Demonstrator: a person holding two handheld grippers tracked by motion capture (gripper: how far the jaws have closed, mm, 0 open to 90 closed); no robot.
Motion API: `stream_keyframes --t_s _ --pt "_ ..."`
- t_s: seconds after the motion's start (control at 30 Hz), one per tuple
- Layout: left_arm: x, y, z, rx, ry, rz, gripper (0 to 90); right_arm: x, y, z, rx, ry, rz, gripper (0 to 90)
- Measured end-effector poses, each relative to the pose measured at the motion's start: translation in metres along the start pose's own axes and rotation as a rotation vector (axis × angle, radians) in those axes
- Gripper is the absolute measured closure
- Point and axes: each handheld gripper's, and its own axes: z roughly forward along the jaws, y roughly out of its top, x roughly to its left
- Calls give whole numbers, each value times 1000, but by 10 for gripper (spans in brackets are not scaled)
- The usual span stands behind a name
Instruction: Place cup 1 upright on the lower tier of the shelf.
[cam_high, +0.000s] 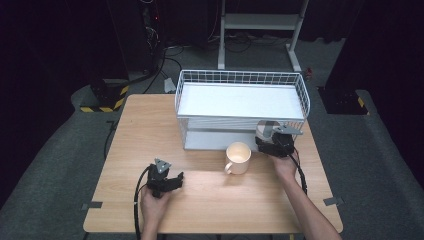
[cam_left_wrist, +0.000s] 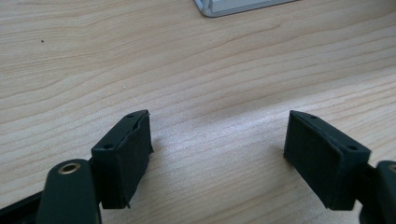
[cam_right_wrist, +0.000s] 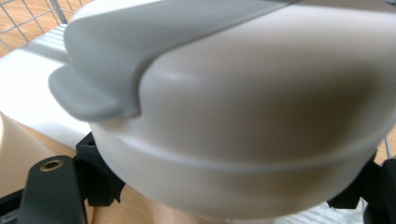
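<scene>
My right hand-held gripper is clamped on the lidded white container, held at the wire rack's front right corner. Left hand-held gripper is wide open, empty, on the counter front-left of the rack. Mid-carry, I'd say; next: set it inside the rack.

Wooden table, light grain. On it: white wire rack at far middle, cream mug just before rack, handle toward near left. Left gripper rests on near left part, jaws apart.
</scene>
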Motion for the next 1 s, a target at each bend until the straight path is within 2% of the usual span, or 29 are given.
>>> stream_keyframes --t_s 0.13,0.23,0.37,0.47,0.6,0.9,1.0 --pt "0 0 0 0 0 1 232 -1 0 2 -18 3 1 187" --pt "0 0 0 0 0 2 232 -2 4 4 3 -3 16 186" --pt "0 0 0 -1 1 3 232 -2 8 9 16 -12 1 186" --pt "0 0 0 -1 1 5 232 -3 8 10 2 -12 -2 186" --pt "0 0 0 -1 0 3 232 -3 7 10 0 -8 9 186" --pt "0 0 0 -1 1 3 232 -6 6 8 7 10 -17 185" --pt "0 0 0 -1 1 5 232 -5 6 7 10 12 -12 184"
